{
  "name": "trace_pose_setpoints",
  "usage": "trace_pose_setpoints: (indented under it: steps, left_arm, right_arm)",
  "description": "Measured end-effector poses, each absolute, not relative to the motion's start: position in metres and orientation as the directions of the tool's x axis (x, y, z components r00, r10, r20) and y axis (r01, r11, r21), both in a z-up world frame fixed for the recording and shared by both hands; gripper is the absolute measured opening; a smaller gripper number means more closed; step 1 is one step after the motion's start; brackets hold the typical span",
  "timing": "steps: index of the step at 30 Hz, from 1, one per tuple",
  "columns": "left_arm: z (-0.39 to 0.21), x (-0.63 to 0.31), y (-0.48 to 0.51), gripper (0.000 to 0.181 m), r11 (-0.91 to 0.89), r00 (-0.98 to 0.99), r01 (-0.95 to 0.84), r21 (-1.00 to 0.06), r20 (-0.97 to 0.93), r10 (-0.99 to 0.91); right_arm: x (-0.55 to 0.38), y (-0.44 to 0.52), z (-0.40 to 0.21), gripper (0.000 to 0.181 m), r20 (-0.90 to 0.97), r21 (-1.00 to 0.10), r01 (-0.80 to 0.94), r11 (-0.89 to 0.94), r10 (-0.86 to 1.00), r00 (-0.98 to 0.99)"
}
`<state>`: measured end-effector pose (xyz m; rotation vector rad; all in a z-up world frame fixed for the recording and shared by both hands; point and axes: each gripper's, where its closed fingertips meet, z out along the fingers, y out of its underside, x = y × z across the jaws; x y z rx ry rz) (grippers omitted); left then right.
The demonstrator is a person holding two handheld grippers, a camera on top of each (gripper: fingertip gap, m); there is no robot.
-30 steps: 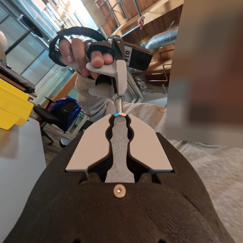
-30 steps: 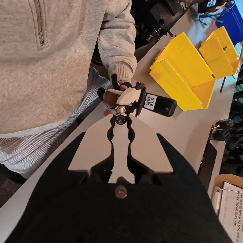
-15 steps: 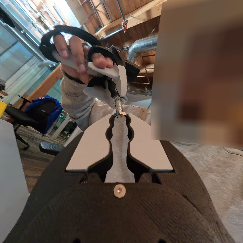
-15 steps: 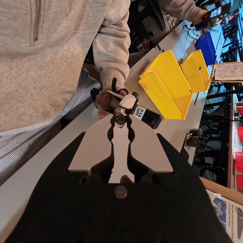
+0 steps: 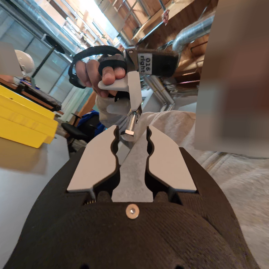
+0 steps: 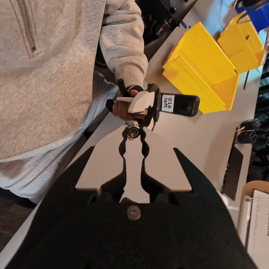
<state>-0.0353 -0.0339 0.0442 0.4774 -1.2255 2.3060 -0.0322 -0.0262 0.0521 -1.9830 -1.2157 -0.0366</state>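
A silver hex bolt (image 5: 130, 127) hangs between the two grippers. My right gripper (image 6: 133, 129) is shut on its threaded end, where a nut (image 6: 132, 131) sits in the front notch of the fingers. In the left wrist view the right gripper (image 5: 135, 112) holds the bolt from above, tilted, head down. My left gripper (image 5: 132, 128) is open, and the bolt head lies between its spread fingertips without touching them. The left gripper's handle (image 6: 139, 101) and a hand show just beyond the bolt in the right wrist view.
Yellow plastic bins (image 6: 200, 81) (image 5: 26, 120) stand on the grey table (image 6: 189, 138), with another yellow bin (image 6: 240, 48) behind. A clipboard with paper (image 6: 259, 218) lies at the right edge. A person in a beige sweater (image 6: 51, 72) is close on the left. A black office chair (image 5: 75, 132) stands behind. The tips of both grippers are at nearly the same place.
My left gripper has opened and let go of the bolt head. The bolt now tilts, held only by my right gripper. Both views have swung a little.
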Motion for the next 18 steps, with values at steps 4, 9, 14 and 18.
trace_pose_setpoints:
  steps: [4,9,14,18]
  left_arm:
    - [0.027,-0.024,-0.042,0.042,-0.412,-0.897,-0.398,-0.820,0.442,-0.011]
    - [0.003,-0.005,-0.050,0.043,-0.206,-0.901,-0.141,-0.968,0.212,-0.379]
    - [-0.009,0.002,-0.055,0.042,-0.043,-0.844,-0.014,-0.999,0.035,-0.535]
    - [-0.015,0.008,-0.053,0.039,0.008,-0.813,-0.004,-1.000,-0.001,-0.582]
  right_arm:
    - [-0.023,-0.028,0.048,0.018,0.265,-0.640,0.668,-0.380,0.707,0.656]
    - [-0.005,-0.027,0.038,0.018,0.034,-0.629,0.453,-0.632,0.560,0.828]
    - [0.007,-0.028,0.024,0.018,-0.062,-0.565,0.346,-0.749,0.457,0.887]
    - [0.008,-0.029,0.016,0.018,-0.121,-0.522,0.270,-0.809,0.384,0.915]
